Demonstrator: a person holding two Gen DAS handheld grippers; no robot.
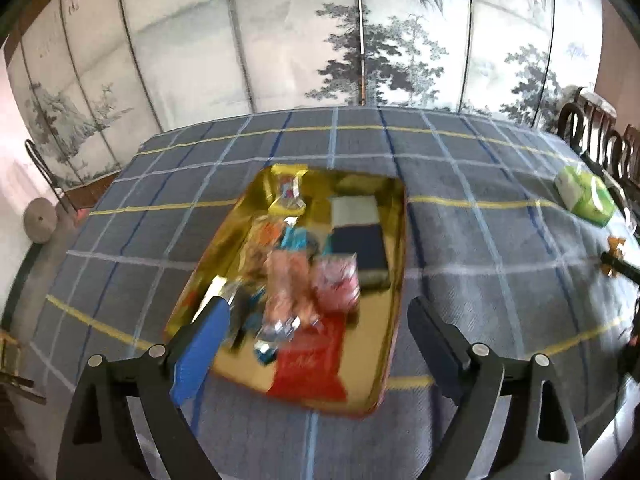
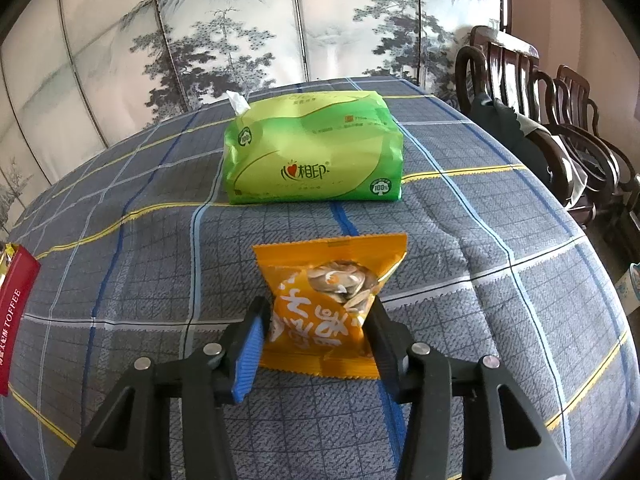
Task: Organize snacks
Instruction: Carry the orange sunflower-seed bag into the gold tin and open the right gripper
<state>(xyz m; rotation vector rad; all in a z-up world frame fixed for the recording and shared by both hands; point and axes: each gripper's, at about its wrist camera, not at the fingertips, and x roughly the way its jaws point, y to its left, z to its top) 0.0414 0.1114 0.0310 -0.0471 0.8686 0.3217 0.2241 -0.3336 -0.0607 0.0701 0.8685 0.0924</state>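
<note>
In the left wrist view a gold tray (image 1: pixel 396 280) lies on the checked tablecloth with several snack packs in it, among them a yellow pack (image 1: pixel 288 192), a pink pack (image 1: pixel 338 284) and a red pack (image 1: pixel 308 368). My left gripper (image 1: pixel 316 312) hangs open and empty above the tray's near end. In the right wrist view my right gripper (image 2: pixel 318 312) is shut on an orange snack pack (image 2: pixel 328 300) that rests on the cloth. The right gripper with the orange pack also shows small at the right edge of the left wrist view (image 1: pixel 614 258).
A green tissue pack (image 2: pixel 312 152) lies just beyond the orange pack and shows far right in the left wrist view (image 1: pixel 584 196). A red toffee box (image 2: pixel 14 312) sits at the left edge. Dark wooden chairs (image 2: pixel 540 120) stand along the table's right side. A painted folding screen (image 1: pixel 320 40) stands behind.
</note>
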